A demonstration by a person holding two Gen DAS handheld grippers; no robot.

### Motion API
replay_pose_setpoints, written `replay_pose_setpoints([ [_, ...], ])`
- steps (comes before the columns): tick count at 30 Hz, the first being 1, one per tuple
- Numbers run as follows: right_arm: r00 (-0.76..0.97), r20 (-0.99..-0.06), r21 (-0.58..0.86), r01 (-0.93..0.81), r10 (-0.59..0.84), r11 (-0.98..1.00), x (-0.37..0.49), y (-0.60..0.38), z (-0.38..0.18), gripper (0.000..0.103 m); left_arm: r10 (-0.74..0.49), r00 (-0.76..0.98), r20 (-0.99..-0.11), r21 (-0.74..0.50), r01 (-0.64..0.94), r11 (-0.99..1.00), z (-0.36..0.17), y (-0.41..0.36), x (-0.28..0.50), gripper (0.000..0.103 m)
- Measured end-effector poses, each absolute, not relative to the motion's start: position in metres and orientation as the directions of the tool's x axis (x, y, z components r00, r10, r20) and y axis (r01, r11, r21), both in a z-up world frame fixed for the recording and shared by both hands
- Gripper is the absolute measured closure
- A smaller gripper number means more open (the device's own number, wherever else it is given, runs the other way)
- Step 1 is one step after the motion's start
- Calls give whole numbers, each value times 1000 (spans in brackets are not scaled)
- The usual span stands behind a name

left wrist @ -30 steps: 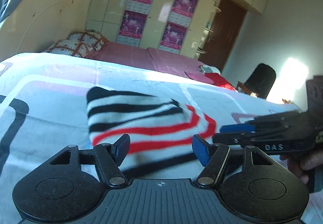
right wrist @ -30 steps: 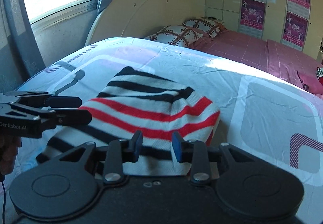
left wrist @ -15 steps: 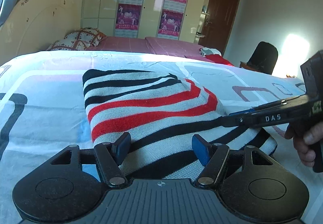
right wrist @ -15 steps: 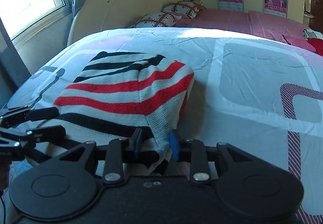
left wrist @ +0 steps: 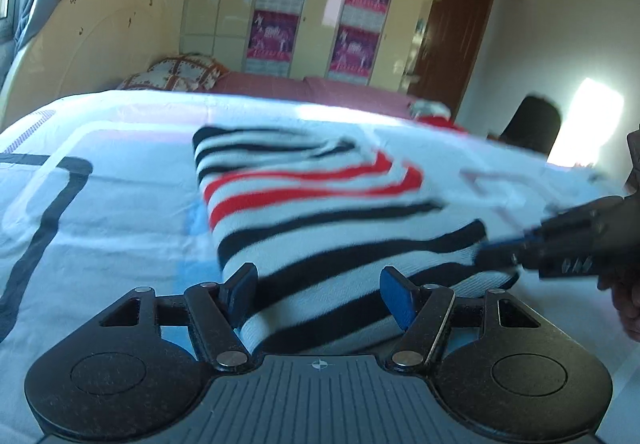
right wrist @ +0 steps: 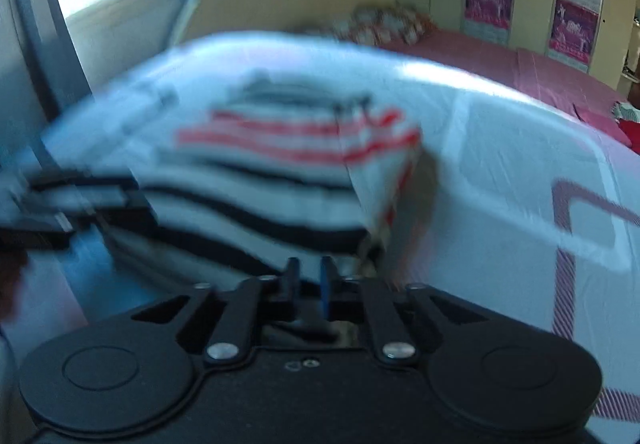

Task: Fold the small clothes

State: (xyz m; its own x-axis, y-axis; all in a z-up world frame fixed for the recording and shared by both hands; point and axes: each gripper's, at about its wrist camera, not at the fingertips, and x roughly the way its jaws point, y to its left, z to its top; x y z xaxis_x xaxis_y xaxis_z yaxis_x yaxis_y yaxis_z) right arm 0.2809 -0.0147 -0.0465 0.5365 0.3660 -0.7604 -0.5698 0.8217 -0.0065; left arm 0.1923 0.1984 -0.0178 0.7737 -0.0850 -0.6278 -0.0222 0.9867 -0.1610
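Lying on one bed (left wrist: 100, 211), one striped garment (left wrist: 320, 211): right gripper (right wrist: 310, 278) clamped on it, left gripper (left wrist: 318, 294) apart.

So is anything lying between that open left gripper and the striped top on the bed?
Nothing visible. The left gripper stands open with the near edge of the striped top already between its fingers, and only bare bedsheet lies around it. The right gripper is shut on the top's other corner.

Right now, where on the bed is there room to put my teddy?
Bare sheet lies left of the striped sweater, and more on its other side. It is crowded at the sweater's near edge, by the left gripper and right gripper.
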Motion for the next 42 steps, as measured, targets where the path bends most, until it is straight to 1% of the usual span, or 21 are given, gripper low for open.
replay_pose_setpoints([
  [1,549,-747,-11,-576,376,818,277,-18,-56,101,-75,763,-642,-135,-17,991,-22,196,193,36],
  [3,561,-728,36,-541,393,840,278,-23,-58,101,-40,763,-645,-68,-5,998,-26,190,189,35],
  [5,568,-728,33,-532,385,846,279,-21,-58,102,-39,765,-642,-66,-4,998,-25,190,188,35],
  [7,572,-725,41,-521,384,852,280,-21,-60,102,-35,767,-641,-68,-11,998,-26,190,186,31],
  [9,580,-721,38,-513,379,857,279,-20,-61,102,-37,763,-645,-85,-24,996,-29,194,186,27],
  [10,584,-720,38,-507,375,861,277,-19,-61,101,-49,755,-654,-118,-37,992,-32,199,187,25],
  [12,585,-723,37,-498,367,867,275,-17,-58,99,-85,750,-656,-212,-76,974,-33,209,188,25],
  [13,583,-726,41,-495,366,868,275,-17,-56,93,-81,753,-653,-223,-89,971,-30,211,186,25],
  [14,581,-723,56,-491,374,869,274,-17,-51,78,-56,761,-647,-202,-100,974,-26,208,181,24],
  [15,585,-707,84,-490,399,867,271,-19,-44,71,-33,770,-637,-178,-106,978,-21,206,176,22],
  [16,600,-680,105,-489,421,866,267,-22,-37,52,-23,780,-626,-168,-106,980,-16,205,171,11],
  [17,626,-659,100,-475,416,874,263,-23,-31,30,-18,787,-617,-168,-110,980,-11,204,166,5],
  [18,653,-642,84,-461,402,883,259,-23,-25,23,-13,793,-608,-174,-118,978,-5,204,161,0],
  [20,668,-618,89,-463,413,882,254,-27,-15,25,-3,791,-611,-176,-132,976,3,202,155,0],
  [22,664,-623,91,-462,413,882,250,-30,-8,24,25,783,-621,-154,-153,976,10,199,150,0],
  [25,691,-615,44,-452,381,891,240,-37,0,16,35,792,-609,-145,-154,977,21,189,141,0],
  [30,705,-609,54,-421,364,905,217,-59,10,10,53,811,-583,-126,-154,980,38,166,125,0],
  [32,715,-597,53,-417,363,907,200,-68,17,6,53,822,-568,-144,-163,976,48,156,112,0],
  [34,723,-592,46,-412,357,910,181,-77,25,5,53,833,-551,-161,-169,972,58,147,98,0],
  [37,748,-559,51,-400,359,915,144,-93,41,2,49,849,-526,-179,-166,970,77,127,71,0],
  [42,769,-524,76,-387,367,919,74,-126,63,1,40,876,-482,-172,-139,975,112,81,13,0],
])
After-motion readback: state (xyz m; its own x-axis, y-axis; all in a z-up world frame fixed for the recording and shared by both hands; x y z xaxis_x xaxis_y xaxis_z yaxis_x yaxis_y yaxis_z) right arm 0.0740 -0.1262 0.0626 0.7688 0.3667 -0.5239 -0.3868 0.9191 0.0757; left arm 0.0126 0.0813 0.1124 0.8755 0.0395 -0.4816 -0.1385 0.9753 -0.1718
